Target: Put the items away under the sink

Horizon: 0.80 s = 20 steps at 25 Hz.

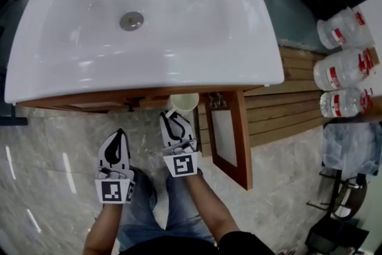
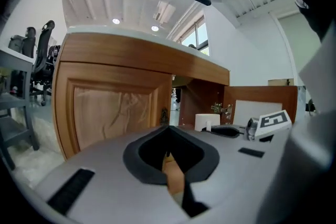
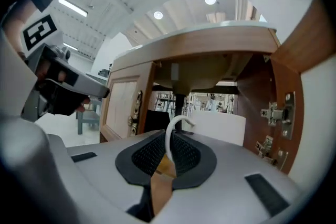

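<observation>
A white mug point(image 1: 184, 103) hangs at the mouth of the open cabinet, just under the white sink point(image 1: 143, 39). My right gripper point(image 1: 173, 121) is shut on the mug's handle point(image 3: 172, 136), and the mug body point(image 3: 218, 127) fills the space just past the jaws. My left gripper point(image 1: 118, 140) hovers lower and to the left, in front of the closed left door point(image 2: 113, 107). It point(image 2: 169, 159) is shut with nothing between its jaws. From the left gripper view the mug point(image 2: 206, 121) and the right gripper point(image 2: 231, 131) show to the right.
The cabinet's right door point(image 1: 230, 134) stands swung open toward me, hinges point(image 3: 273, 113) on the right wall. A drain pipe point(image 3: 181, 102) runs down inside. Wooden slats point(image 1: 286, 110) and three large water bottles point(image 1: 343, 68) lie to the right. The floor is marble tile point(image 1: 54, 164).
</observation>
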Tool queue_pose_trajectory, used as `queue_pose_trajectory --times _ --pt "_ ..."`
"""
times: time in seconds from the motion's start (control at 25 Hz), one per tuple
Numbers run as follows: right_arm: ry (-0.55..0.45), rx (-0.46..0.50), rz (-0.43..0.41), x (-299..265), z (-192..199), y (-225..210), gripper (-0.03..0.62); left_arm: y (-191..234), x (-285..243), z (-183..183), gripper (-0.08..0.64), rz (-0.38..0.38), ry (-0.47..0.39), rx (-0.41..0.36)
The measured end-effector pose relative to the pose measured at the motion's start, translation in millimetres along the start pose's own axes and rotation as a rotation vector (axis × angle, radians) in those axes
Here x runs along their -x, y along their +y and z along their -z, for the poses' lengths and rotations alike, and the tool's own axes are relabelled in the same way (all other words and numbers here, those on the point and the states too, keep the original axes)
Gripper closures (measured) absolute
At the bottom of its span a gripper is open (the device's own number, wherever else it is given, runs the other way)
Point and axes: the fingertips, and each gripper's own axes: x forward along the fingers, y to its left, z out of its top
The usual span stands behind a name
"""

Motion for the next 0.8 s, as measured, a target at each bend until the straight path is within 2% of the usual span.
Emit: queue_pose_trajectory --times 0.32,0.52,0.64,0.72,0.8 --pt "-0.017 0.036 0.019 -44 49 -28 0.551 1 -39 43 0.554 0.013 -0.015 0.019" --pt "-0.012 0.088 0.023 -53 62 -31 0.551 -11 -60 54 0.554 0.045 -0.036 0.011" --pt "-0.033 0.077 0.049 -50 62 -32 0.544 -15 -61 54 0.553 0.050 -0.031 0.019" --pt "-0.029 0.056 0.070 -42 60 -33 0.523 -18 -56 50 0.554 0.051 -0.016 0.023" --pt "0.002 0.011 0.093 -28 58 -34 0.472 -20 -46 42 0.554 0.050 0.011 0.022"
